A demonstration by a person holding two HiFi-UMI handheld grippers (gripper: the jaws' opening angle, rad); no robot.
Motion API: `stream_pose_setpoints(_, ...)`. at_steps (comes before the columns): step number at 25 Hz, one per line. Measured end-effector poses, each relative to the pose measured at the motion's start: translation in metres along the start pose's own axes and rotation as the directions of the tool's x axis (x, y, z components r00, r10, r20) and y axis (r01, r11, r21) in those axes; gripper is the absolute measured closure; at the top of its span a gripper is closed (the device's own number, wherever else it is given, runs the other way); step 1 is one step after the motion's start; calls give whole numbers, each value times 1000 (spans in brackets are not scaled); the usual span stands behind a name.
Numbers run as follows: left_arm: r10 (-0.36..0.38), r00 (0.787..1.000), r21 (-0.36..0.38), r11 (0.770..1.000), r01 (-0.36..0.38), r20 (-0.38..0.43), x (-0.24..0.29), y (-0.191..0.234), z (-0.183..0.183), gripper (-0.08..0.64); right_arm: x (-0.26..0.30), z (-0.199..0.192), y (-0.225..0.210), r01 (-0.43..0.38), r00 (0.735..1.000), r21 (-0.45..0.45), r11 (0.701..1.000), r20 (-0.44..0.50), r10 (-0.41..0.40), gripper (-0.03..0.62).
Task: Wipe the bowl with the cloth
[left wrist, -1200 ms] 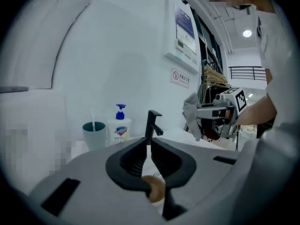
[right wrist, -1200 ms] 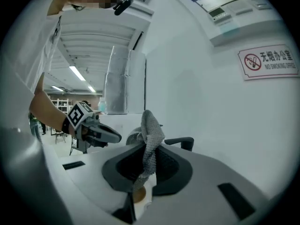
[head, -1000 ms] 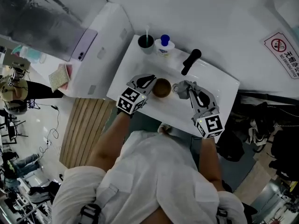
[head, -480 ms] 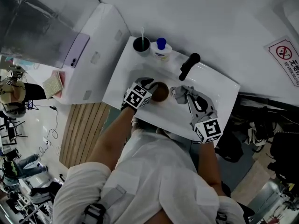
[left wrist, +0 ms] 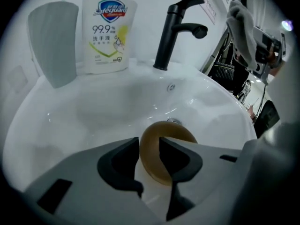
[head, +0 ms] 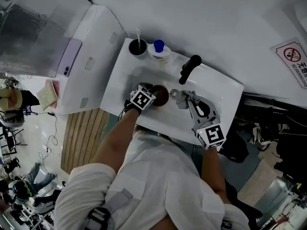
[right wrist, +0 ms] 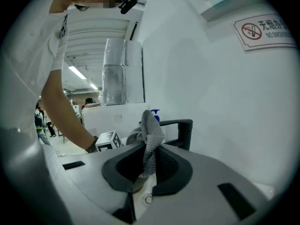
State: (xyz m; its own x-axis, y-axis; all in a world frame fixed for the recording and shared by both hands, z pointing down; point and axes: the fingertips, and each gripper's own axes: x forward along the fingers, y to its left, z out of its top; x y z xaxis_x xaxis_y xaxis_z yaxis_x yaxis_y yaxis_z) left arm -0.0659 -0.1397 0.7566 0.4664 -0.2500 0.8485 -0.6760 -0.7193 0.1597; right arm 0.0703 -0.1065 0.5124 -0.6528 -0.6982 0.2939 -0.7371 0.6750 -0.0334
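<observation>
Left tongs (left wrist: 149, 143) carried bowl (head: 160, 96) up-frame into sink (head: 217, 91), jaws opening, rim between them unpressed; right tongs (right wrist: 150, 150) pinched cloth (right wrist: 151, 125), hanging just right of bowl.

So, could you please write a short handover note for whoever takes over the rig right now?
Left gripper: jaws opening, with the rim of the brown bowl between them. The bowl is in the sink basin, by the drain.
Right gripper: shut on the grey cloth, held over the sink to the bowl's right, not on the bowl.
Done: cloth is in grip. Whether any wiping has happened does not show.
Left: probably steady the bowl again, then wipe it with the cloth.
</observation>
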Motion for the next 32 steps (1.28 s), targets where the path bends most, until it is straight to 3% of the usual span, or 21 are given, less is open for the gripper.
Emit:
stream_pose_setpoints(6,16,997,-16,1000,-17,-79,11,2,-10,427,-3,-4,-2,2,1000,2,1000,-11,-2,541)
stream_pose_setpoints(9,32,994,-16,999,-34,-107,10,4,-13,523,-4,-7,-2,-2,1000,3,1000,-19,3,541)
stream_pose_setpoints(10,34,993,-19,999,-36,-113,10,4,-14,523,-4,-8,-2,-3,1000,2,1000,-21,3,541)
stream_pose_setpoints(17,29,999,-53,998,-31,-40,-12,-16,9,535,-2,-6,4,-35,999,15,999,-18,35,541)
stream_pose_setpoints(23,-9,999,-71,997,11,38,-46,-51,47,537,9,-15,19,-101,992,41,994,-70,103,541)
stream_pose_setpoints(27,-44,998,-50,998,47,51,-72,-74,71,537,16,-28,31,-150,976,-7,989,-161,147,541)
stream_pose_setpoints(32,-70,994,-27,997,73,79,-97,-93,94,537,19,-40,29,-134,962,-80,988,-248,111,535)
